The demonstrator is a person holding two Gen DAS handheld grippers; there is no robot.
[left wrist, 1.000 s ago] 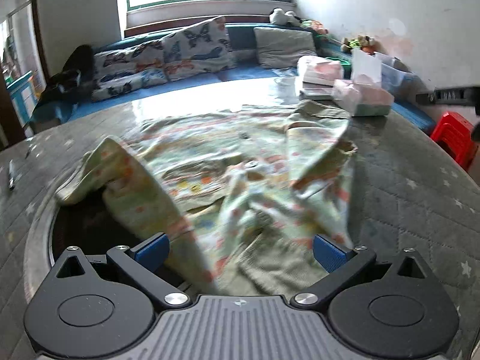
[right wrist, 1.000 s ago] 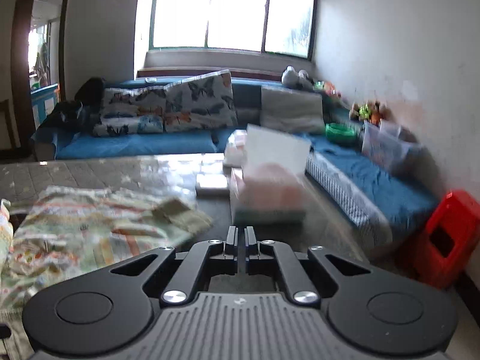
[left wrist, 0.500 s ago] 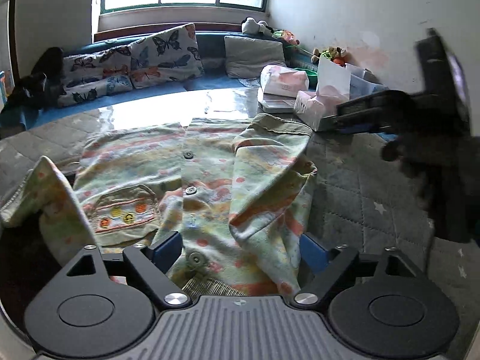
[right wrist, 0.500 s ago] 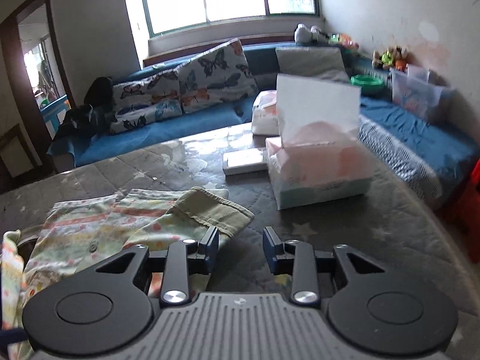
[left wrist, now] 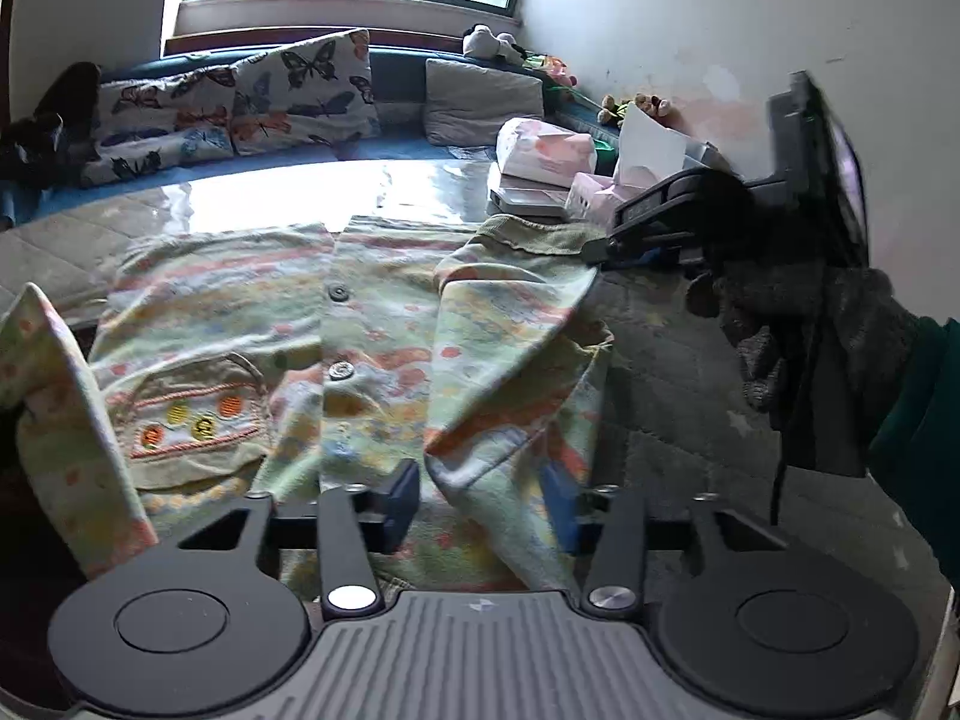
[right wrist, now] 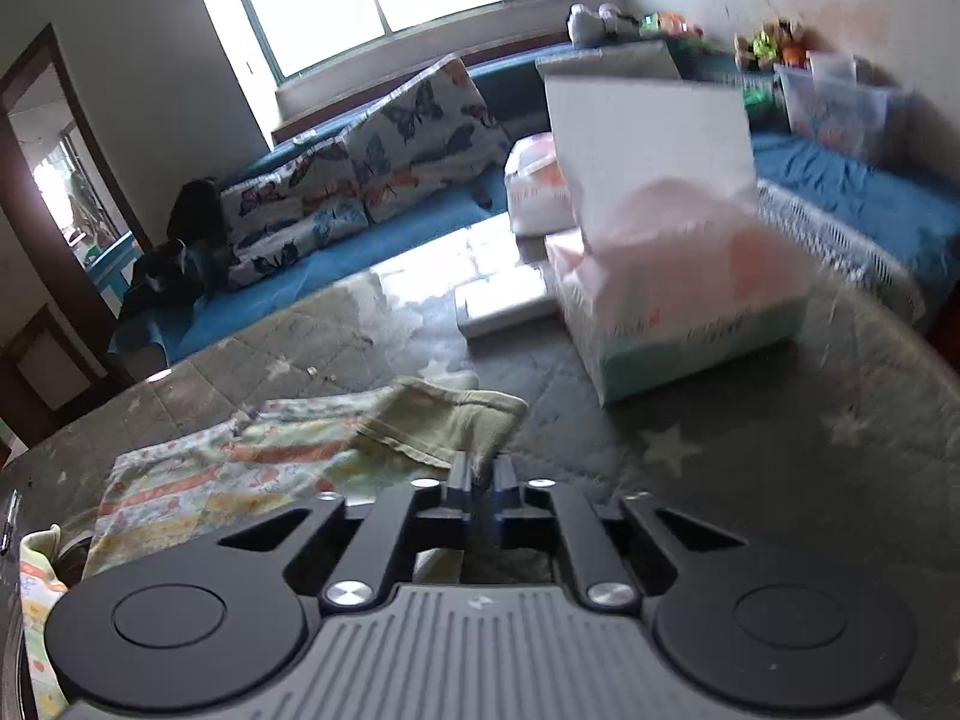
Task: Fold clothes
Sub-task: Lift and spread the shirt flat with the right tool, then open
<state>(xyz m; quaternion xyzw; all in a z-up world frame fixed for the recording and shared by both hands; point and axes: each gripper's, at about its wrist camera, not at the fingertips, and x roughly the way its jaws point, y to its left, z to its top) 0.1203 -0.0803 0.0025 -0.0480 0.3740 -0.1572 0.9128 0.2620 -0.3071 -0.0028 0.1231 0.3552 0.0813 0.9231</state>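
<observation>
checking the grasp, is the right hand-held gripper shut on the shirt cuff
Yes, the right hand-held gripper has its blue pads pinched on the olive cuff of the shirt.

Shirt (left wrist: pixel 384 324): soft printed cloth, creased, plastic btns. Table (left wrist: pixel 678 396): quilted matt cloth, glossy glare at 12. Left gripper (left wrist: pixel 483 501): matt black plastic, shiny metal pivots.

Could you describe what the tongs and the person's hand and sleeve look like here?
Both tongs, left and right, are black linkages with blue pads, silver pivots and a ribbed grey body. The hand wears a grey knit glove below a dark teal sleeve.
</observation>
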